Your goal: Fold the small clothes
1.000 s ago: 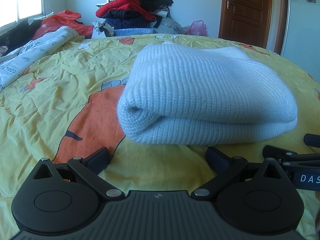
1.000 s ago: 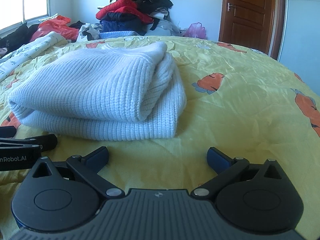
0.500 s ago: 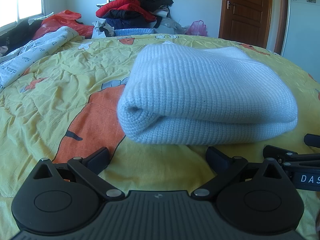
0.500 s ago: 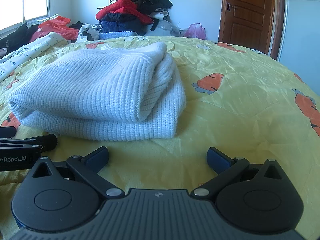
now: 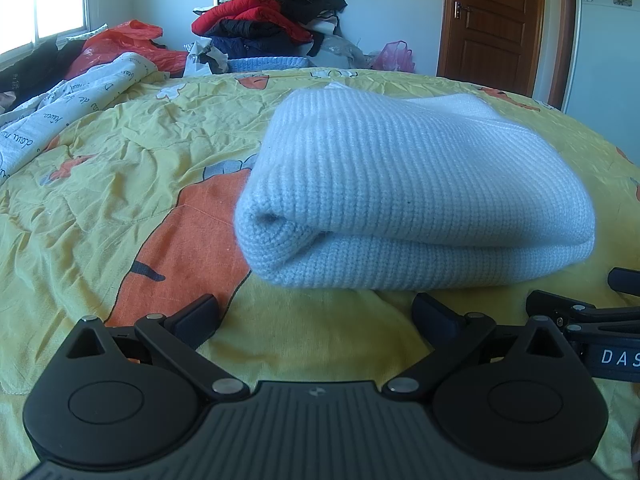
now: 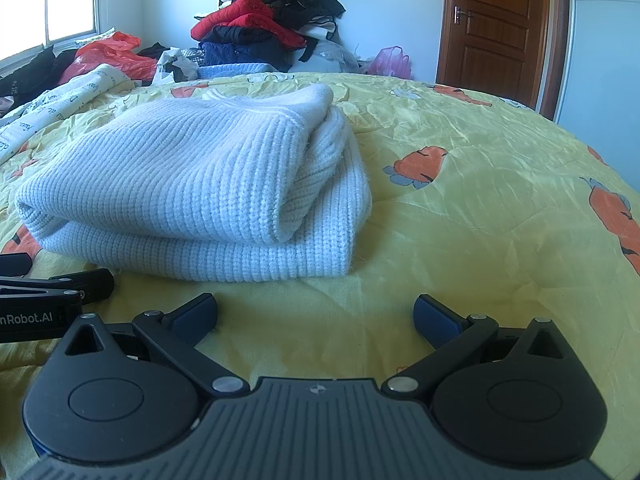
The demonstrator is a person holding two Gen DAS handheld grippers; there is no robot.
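A pale blue knitted garment [image 5: 416,196] lies folded in a thick bundle on the yellow bedspread [image 5: 120,184]; the right wrist view shows the same garment [image 6: 192,184] left of centre. My left gripper [image 5: 316,314] stands open just short of the bundle's near edge, nothing between its fingers. My right gripper [image 6: 316,314] is open too, over bare bedspread [image 6: 460,220] to the right of the bundle's near corner. Each gripper shows at the edge of the other's view: the right one [image 5: 580,320], the left one [image 6: 60,288].
A heap of red, black and dark blue clothes [image 5: 272,28] is piled at the far side of the bed. A white printed cloth [image 5: 60,116] and a red plastic bag [image 5: 124,40] lie at the far left. A brown door [image 5: 496,20] stands at the back right.
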